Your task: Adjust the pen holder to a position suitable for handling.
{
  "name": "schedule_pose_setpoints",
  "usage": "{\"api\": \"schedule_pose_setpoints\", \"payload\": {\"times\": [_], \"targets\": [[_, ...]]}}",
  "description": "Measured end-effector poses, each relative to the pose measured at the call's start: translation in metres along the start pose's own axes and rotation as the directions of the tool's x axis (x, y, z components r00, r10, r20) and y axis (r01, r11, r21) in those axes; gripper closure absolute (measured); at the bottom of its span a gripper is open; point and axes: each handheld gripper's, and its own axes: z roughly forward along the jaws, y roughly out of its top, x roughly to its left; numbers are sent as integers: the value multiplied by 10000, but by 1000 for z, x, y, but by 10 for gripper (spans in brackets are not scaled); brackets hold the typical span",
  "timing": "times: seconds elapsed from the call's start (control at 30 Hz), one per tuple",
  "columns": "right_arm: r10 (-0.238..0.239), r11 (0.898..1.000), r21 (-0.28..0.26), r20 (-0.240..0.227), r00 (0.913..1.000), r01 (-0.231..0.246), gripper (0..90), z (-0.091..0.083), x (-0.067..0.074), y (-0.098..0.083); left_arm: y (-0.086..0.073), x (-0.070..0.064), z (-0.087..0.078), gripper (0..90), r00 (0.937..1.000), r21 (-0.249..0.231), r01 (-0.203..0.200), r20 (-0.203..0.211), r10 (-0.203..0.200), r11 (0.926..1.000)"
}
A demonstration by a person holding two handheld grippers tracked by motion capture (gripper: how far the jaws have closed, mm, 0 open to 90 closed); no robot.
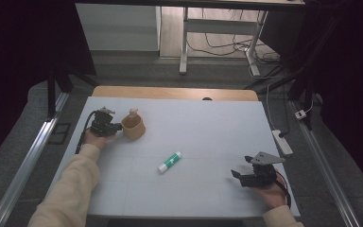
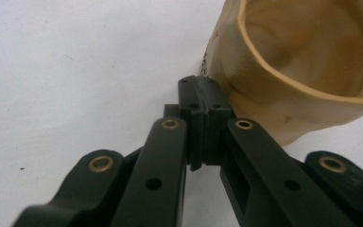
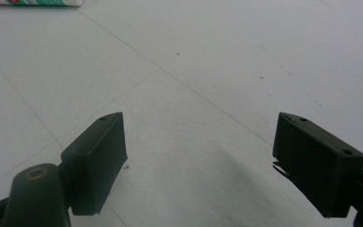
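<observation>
Nearest, the right claw (image 1: 242, 176) rests released at five o'clock on the counter (image 1: 208, 123). At ten o'clock the left claw (image 2: 201, 101), clenched empty, touches a tan cup (image 1: 133, 126): probably light, soft-walled; grip its rim. Centre: a glue stick (image 1: 169, 161).

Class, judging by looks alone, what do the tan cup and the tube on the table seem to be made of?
Cup: probably soft rubber or silicone, matte; its rim is wavy and its wall creased. Tube: likely smooth plastic, white with a green band.
</observation>
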Motion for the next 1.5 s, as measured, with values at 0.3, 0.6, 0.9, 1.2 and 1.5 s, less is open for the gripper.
{"api": "schedule_pose_setpoints", "payload": {"times": [0.3, 0.6, 0.9, 1.2, 1.5], "targets": [[-9, 10000, 18, 4, 10000, 9, 181, 0, 0, 0, -1, 0, 3, 883, 10000, 105, 55, -50, -55, 9999], [0, 10000, 27, -26, 10000, 0, 182, 1, 0, 0, 0, 0, 7, 884, 9998, 159, 96, -163, -93, 9998], [-13, 10000, 51, -29, 10000, 13, 182, 2, 0, 0, 0, -3, 9, 883, 9998, 177, 159, 148, -161, 9997], [0, 10000, 55, -35, 10000, 1, 182, 2, 0, -1, 2, -6, 12, 883, 9998, 168, 55, 188, -59, 9998], [-23, 10000, 52, -35, 10000, 23, 182, 2, 0, -1, 2, -5, 12, 883, 9998, 168, 59, 215, -62, 9998]]}}
